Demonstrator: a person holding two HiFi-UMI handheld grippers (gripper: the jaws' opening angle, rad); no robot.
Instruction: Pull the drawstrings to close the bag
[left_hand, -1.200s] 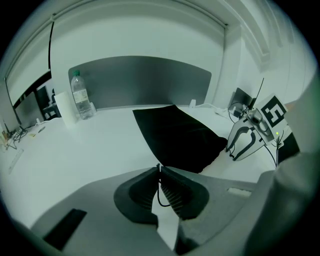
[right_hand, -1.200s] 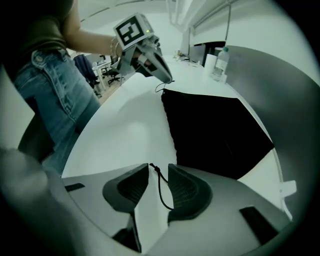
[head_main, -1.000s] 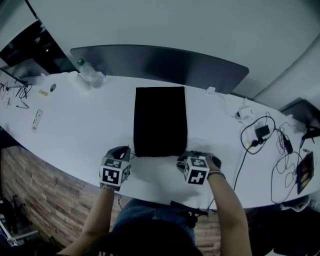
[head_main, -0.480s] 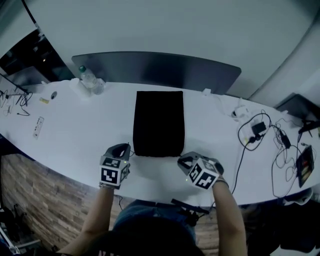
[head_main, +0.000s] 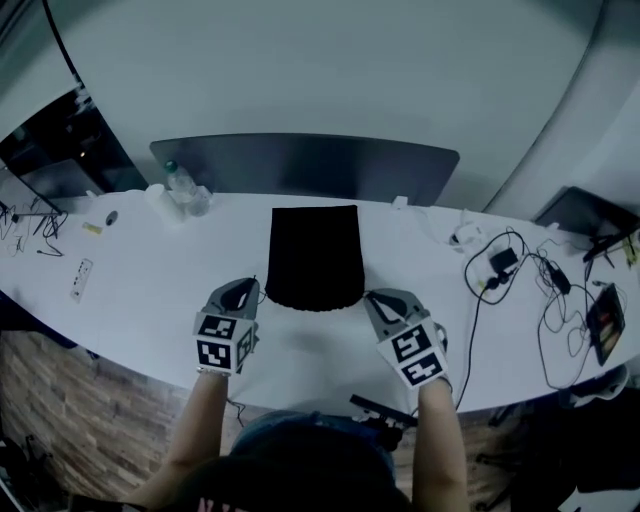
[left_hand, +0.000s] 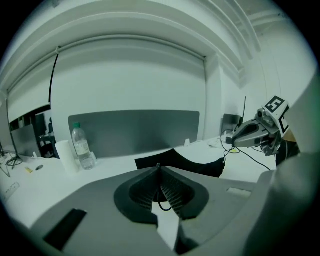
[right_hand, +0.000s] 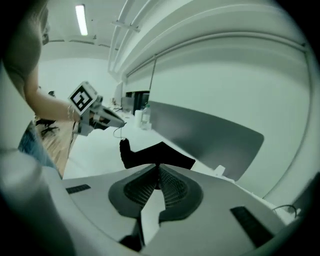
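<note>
A flat black drawstring bag (head_main: 313, 255) lies on the white table (head_main: 130, 290), its near edge lifted and gathered into a curve. My left gripper (head_main: 250, 286) hovers at the bag's near left corner. It is shut on a thin black drawstring (left_hand: 161, 201) that loops between its pads (left_hand: 172, 192). My right gripper (head_main: 373, 297) hovers at the near right corner, jaws closed within the last second. From the left gripper view, a thin cord runs from the right gripper (left_hand: 231, 141) down to the raised bag corner (left_hand: 220, 167). The right gripper view shows the left gripper (right_hand: 121, 123) holding its string above the other corner (right_hand: 124, 150).
A grey divider panel (head_main: 300, 165) stands behind the bag. A water bottle (head_main: 180, 185) and a white cup (head_main: 155, 193) sit at the back left. Tangled cables and a charger (head_main: 500, 265) lie to the right. A dark device (head_main: 610, 325) rests at the far right edge.
Both grippers have risen off the table. The right one has rolled and shut. The bag's near edge has lifted and bunched, and the bag looks shorter.
</note>
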